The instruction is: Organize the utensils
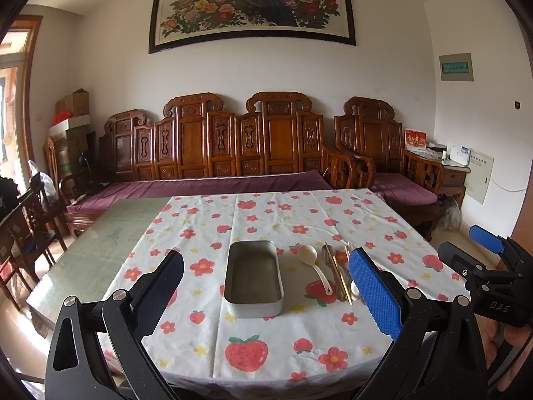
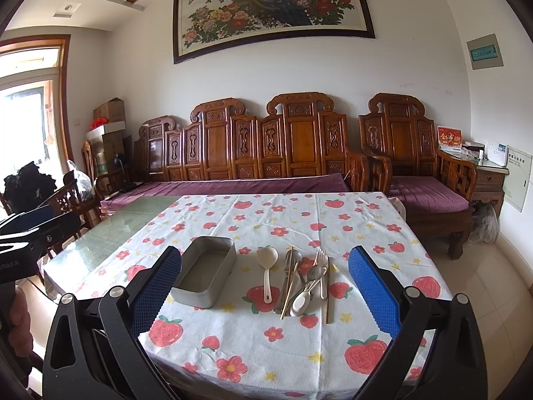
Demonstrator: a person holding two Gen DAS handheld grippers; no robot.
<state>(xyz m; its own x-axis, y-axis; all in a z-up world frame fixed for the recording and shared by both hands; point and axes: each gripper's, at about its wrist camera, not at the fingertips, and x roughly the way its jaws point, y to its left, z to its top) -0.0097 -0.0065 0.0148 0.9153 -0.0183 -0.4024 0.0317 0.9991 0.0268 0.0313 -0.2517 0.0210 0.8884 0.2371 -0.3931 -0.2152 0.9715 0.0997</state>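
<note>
— Strawberry-print tablecloth [image 2: 266, 343] over the table, carved wooden sofa [image 2: 260, 146] behind. Where do the utensils sit?

— In a loose heap [image 2: 304, 283] right of the empty metal tin [image 2: 205, 271], white ladle [image 2: 266, 266] nearest it. Their handles run near-to-far, roughly along the fingers' line.

— Which gripper is closer?

— Probably the right gripper [image 2: 265, 286]; the heap lies almost straight ahead of it, between its wide-spread jaws but beyond them. The left gripper [image 1: 266, 286], jaws equally wide and holding nothing, faces the tin.
</note>
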